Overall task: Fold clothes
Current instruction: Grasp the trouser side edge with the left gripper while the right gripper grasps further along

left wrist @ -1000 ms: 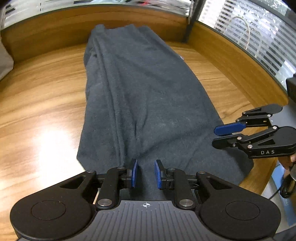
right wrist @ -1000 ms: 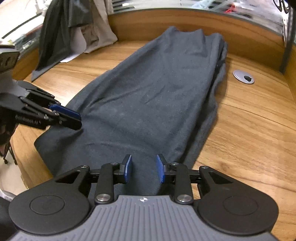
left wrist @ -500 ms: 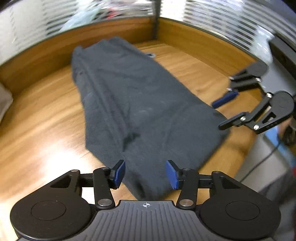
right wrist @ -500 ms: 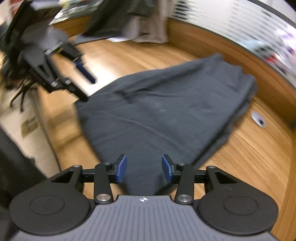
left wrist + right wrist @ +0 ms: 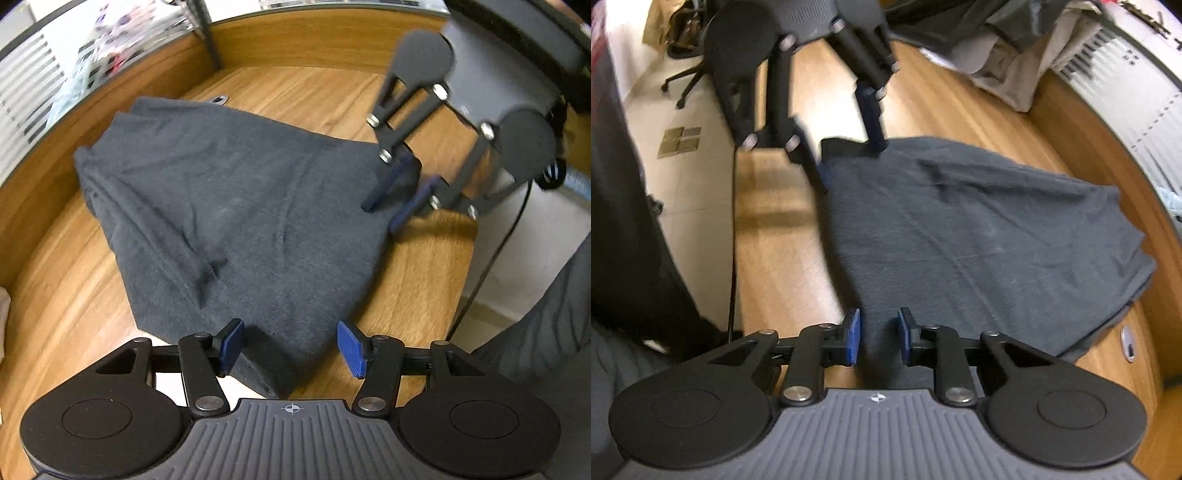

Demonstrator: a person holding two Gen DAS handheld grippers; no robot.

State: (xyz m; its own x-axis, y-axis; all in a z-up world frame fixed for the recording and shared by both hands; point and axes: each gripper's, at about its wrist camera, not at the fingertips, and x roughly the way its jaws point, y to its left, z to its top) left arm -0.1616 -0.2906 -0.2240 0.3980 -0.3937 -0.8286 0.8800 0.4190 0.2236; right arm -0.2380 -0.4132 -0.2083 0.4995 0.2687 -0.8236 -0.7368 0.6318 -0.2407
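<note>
Both of your tongs sit at the near corners of the dark grey garment (image 5: 236,206) on the wooden tabletop (image 5: 66,295).

Your left tongs (image 5: 290,345) stand apart, having just been opening, with the garment's near corner lying between the 2 blue pads and neither pad pressing on it. Your right tongs (image 5: 877,338) have just been closing and now stand narrowly apart; the cloth's edge runs between the pads, but whether they pinch it I cannot tell. The garment stretches away from both tongs, folded lengthwise into a long band, flat on the tabletop. Beyond your right tongs, a heap of other clothes (image 5: 997,55) lies at the tabletop's far end.
</note>
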